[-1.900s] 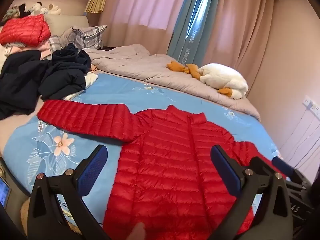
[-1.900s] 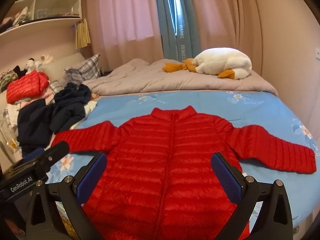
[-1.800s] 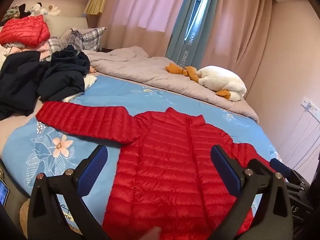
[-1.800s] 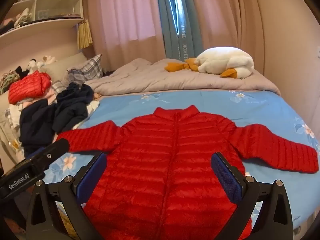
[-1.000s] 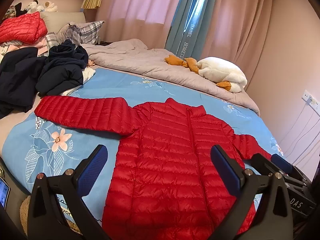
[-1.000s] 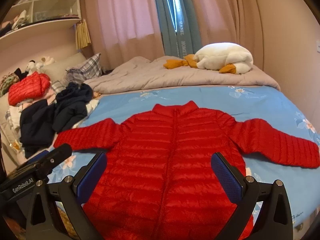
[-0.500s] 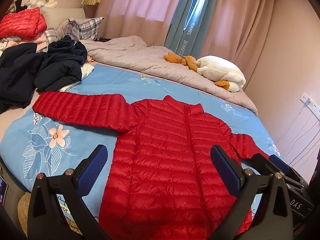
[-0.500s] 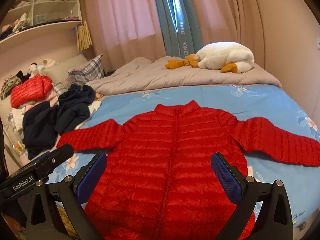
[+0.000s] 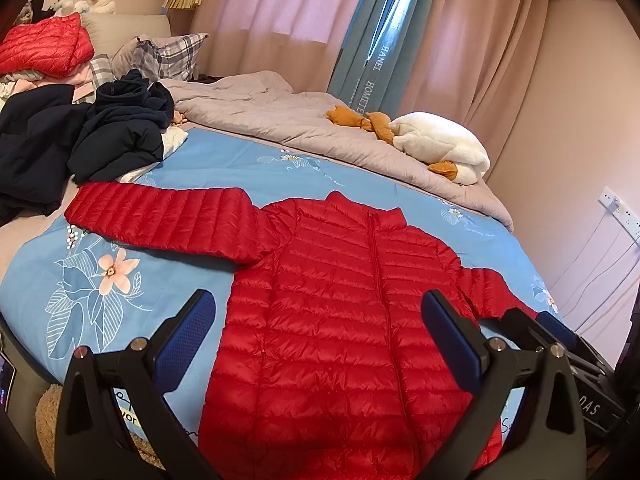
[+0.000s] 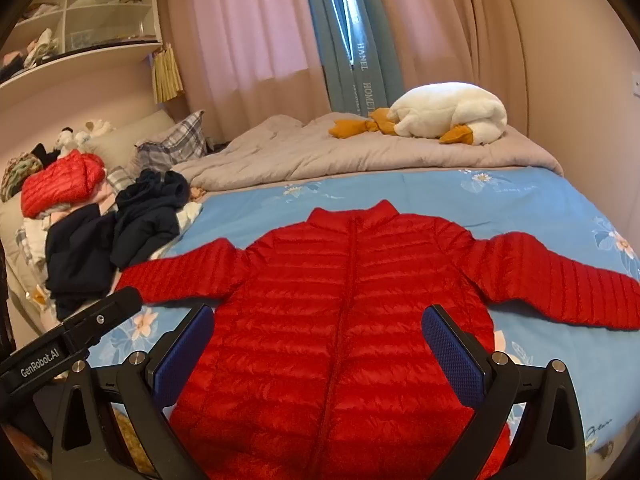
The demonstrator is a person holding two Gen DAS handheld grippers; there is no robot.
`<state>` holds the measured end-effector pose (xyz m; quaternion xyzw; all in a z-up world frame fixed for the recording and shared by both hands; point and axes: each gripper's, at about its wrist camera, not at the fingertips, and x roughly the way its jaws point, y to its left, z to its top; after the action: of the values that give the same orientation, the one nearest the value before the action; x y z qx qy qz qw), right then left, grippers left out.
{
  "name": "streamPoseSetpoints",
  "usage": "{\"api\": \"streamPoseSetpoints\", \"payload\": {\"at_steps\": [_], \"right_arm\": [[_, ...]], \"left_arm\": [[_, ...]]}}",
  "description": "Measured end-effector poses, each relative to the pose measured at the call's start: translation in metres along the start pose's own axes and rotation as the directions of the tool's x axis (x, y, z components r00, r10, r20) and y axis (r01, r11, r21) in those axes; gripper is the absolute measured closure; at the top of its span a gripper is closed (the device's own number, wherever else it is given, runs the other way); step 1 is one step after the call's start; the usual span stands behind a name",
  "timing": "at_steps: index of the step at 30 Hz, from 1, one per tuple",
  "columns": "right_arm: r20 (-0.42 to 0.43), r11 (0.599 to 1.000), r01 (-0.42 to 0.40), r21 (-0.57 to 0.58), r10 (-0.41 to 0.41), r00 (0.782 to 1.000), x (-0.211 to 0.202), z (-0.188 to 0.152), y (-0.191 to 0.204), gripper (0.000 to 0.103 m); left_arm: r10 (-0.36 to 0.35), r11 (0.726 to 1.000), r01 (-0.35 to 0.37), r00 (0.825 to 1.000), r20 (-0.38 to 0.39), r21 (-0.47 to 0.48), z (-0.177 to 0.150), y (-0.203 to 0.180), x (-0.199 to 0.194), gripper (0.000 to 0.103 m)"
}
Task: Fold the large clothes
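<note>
Red jacket (image 10: 344, 300) flat on bed (image 10: 520, 204), zipped, sleeves out — both grippers, left (image 9: 320, 344) and right (image 10: 320, 344), hover spread, empty — fold not begun; next likely a sleeve pinch.

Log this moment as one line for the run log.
stage: pre-fold | jacket: flat on bed, zipped, sleeves spread | left gripper: open, above hem, empty | right gripper: open, above hem, empty

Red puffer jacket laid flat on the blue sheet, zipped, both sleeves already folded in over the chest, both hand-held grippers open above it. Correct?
Not quite: the sleeves are not folded in. In the right wrist view the red puffer jacket has both sleeves spread outward on the blue sheet. The rest holds: right hand-held gripper and left hand-held gripper are open.
</note>
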<state>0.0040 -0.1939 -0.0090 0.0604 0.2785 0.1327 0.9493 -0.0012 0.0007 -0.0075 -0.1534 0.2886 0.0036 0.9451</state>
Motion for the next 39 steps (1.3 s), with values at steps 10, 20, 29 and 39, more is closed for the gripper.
{"api": "streamPoseSetpoints", "payload": {"at_steps": [10, 20, 29, 39], "right_arm": [[0.000, 1.000, 0.002, 0.002, -0.002, 1.000, 0.0003, 0.0000, -0.0006, 0.000], [-0.001, 1.000, 0.007, 0.004, -0.007, 1.000, 0.0004, -0.0004, -0.0007, 0.000], [-0.002, 1.000, 0.008, 0.005, -0.008, 1.000, 0.0000, -0.0003, -0.0010, 0.000], [-0.004, 1.000, 0.009, 0.003, -0.009, 1.000, 0.0005, -0.0004, -0.0010, 0.000]], "left_arm": [[-0.017, 1.000, 0.017, 1.000, -0.003, -0.009, 0.0018, 0.0013, -0.0010, 0.000], [-0.028, 1.000, 0.028, 1.000, 0.005, -0.004, 0.0043, -0.0007, -0.0043, 0.000], [-0.043, 0.999, 0.043, 0.999, -0.001, -0.008, 0.0052, -0.0016, -0.0041, 0.000], [-0.043, 0.999, 0.043, 0.999, -0.001, -0.009, 0.0049, -0.0010, -0.0044, 0.000]]}}
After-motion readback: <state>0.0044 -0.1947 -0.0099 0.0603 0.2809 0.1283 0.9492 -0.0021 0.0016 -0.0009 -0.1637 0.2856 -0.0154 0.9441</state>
